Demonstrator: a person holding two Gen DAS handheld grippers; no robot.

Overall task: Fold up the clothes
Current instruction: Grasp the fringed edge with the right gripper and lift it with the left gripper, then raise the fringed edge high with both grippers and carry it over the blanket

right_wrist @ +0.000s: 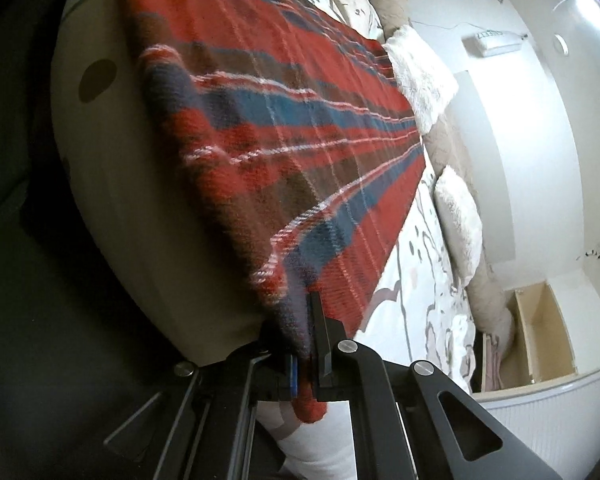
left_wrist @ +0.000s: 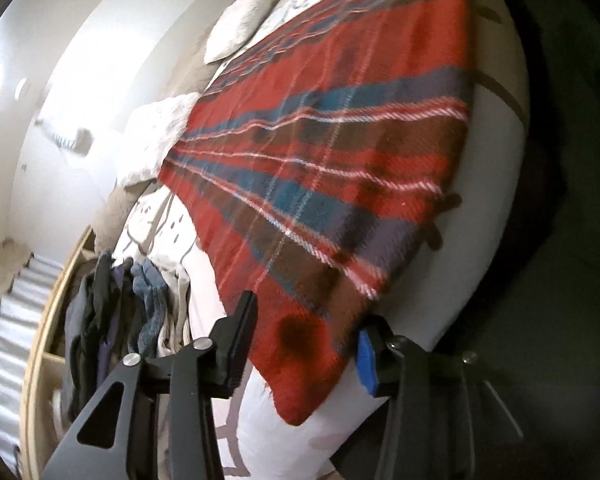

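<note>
- Red plaid wool fills both views: the plaid blanket (left_wrist: 332, 152) lies spread flat over the bed (left_wrist: 496, 216) and runs away ahead of both grippers.
- White bedding with a grey pattern shows under the blanket, bare along its edges and just in front of each tool.
- Off to the left of the left gripper, a pile of dark and grey clothes (left_wrist: 112, 320) sits bunched at the bed's edge, against a pale wooden frame (left_wrist: 40, 344).
- Fluffy cream cushions (right_wrist: 424, 76) line the far side of the bed, ahead and to the right of the right gripper; the same row shows ahead and to the left in the left wrist view.
- Beyond them, a plain white wall, with a pale wooden shelf unit (right_wrist: 540, 332) low to the right of the right gripper.
- Now the left gripper (left_wrist: 300, 344): jaws apart, black finger on one side, blue-padded finger on the other. The blanket's near corner lies between them, and neither pad presses on it.
- And the right gripper (right_wrist: 310, 356): jaws clamped together on the blanket's other near corner, cloth pinched between the black finger and the blue pad, a red tip of it poking out below the fingers.
</note>
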